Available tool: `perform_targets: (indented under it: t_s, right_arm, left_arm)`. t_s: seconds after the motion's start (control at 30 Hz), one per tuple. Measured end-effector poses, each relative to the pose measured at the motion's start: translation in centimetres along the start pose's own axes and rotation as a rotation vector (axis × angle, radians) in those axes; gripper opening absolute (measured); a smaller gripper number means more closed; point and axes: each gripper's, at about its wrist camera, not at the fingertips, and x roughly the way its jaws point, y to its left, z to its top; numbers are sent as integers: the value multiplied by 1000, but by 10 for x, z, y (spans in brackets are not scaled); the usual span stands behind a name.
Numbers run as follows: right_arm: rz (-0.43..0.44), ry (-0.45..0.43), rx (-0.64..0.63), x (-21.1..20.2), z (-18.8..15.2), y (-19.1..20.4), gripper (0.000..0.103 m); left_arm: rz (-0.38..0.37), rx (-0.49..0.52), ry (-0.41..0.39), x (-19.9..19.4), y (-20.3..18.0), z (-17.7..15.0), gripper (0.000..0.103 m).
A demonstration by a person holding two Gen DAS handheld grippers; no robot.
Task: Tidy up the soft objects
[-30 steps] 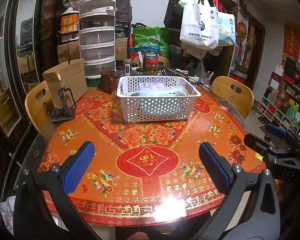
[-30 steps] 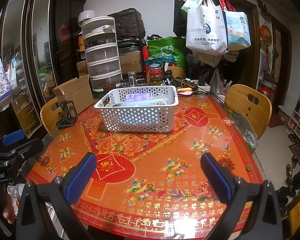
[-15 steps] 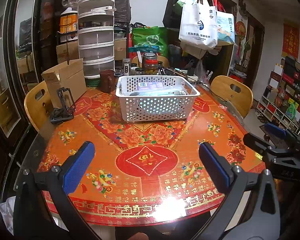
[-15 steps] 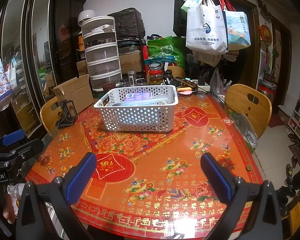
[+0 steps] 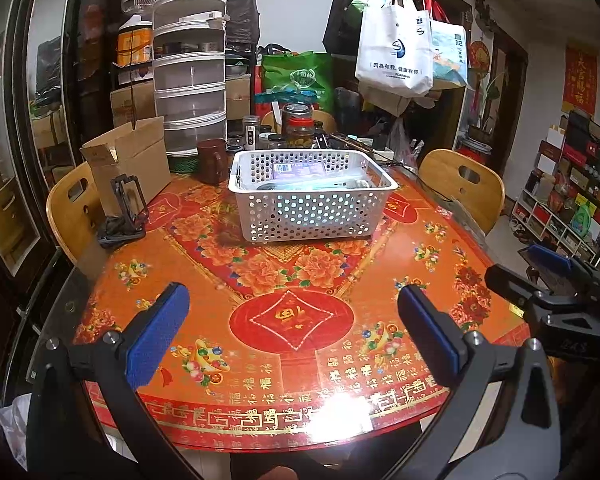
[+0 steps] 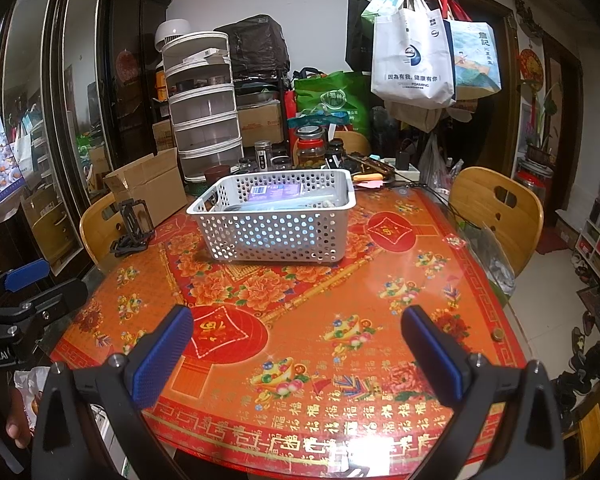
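A white perforated basket [image 5: 312,216] stands on the far half of the round red table [image 5: 296,320]; it also shows in the right wrist view [image 6: 276,232]. Flat soft packets [image 5: 300,170] lie inside it, one purple; they also show in the right wrist view [image 6: 276,192]. My left gripper [image 5: 294,328] is open and empty over the near table edge, well short of the basket. My right gripper [image 6: 296,350] is open and empty over the near right edge. Each gripper shows at the side of the other's view.
A cardboard box [image 5: 132,160], a black stand [image 5: 126,208], a brown mug [image 5: 212,160], jars [image 5: 298,124] and a stacked drawer tower [image 5: 190,76] crowd the table's far side. Wooden chairs [image 5: 464,188] stand at left and right. Bags [image 5: 396,48] hang behind.
Both grippers have barely moved; the views have shifted very slightly. The jaws stay open and empty.
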Motion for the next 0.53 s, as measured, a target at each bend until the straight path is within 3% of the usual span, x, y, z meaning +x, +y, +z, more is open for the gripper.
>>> perform_targets:
  t_s: [0.53]
  right_arm:
    - [-1, 2, -1, 0, -1, -1, 103]
  left_arm:
    - [-21, 37, 1, 2, -3, -1, 103]
